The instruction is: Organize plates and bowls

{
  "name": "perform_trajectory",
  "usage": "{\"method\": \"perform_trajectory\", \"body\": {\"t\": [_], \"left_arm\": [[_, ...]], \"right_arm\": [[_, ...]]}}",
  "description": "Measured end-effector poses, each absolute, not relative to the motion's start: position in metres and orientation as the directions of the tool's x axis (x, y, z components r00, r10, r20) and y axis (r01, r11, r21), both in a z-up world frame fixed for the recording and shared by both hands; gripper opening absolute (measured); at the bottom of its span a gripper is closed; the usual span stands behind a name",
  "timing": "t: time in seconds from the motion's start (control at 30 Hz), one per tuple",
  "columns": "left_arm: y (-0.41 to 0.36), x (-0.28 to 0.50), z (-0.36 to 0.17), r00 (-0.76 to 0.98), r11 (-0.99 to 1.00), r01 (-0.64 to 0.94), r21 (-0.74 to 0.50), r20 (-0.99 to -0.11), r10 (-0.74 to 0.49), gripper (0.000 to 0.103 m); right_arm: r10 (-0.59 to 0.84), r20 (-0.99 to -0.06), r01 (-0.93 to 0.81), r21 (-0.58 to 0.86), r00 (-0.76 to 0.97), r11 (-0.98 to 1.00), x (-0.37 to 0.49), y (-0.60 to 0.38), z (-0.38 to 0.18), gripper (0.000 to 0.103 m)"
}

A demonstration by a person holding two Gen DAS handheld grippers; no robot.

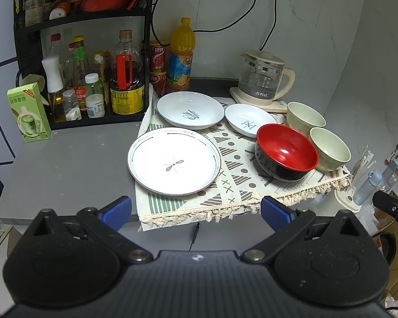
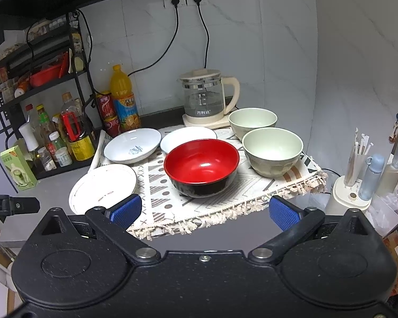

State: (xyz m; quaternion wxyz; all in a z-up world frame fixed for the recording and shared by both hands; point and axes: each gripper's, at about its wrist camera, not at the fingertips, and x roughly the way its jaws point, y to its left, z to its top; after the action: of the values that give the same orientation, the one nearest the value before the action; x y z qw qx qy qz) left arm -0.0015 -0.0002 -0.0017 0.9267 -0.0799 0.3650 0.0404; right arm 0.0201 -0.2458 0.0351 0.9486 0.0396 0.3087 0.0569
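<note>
since nothing is stacked yet, i hold both the left gripper and right gripper spread wide and empty off the counter's front edge; three plates and three bowls sit singly on the cloth.

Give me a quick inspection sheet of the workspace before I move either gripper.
Surface: grey counter, patterned cloth overhanging its front edge.
Job's things: flower plate, two white dishes, red bowl, two green bowls, all apart, unstacked.
Clutter: condiment rack, juice bottle, glass kettle, green carton.
Grippers: left gripper and right gripper, fingers open, empty, short of the cloth.
Cables: two black cords plugged into the wall.
Surroundings: tiled wall.
</note>
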Motion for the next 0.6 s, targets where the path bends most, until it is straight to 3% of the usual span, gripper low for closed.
{"method": "perform_trajectory", "body": {"t": [0.6], "left_arm": [[-0.0045, -0.0041, -0.0001, 0.729, 0.981, -0.153, -0.122, -0.684, 0.028, 0.102]], "right_arm": [[0.133, -0.589, -0.081, 0.114, 0.797, 0.99, 0.0179, -0.2544, 0.0339, 0.103]]}}
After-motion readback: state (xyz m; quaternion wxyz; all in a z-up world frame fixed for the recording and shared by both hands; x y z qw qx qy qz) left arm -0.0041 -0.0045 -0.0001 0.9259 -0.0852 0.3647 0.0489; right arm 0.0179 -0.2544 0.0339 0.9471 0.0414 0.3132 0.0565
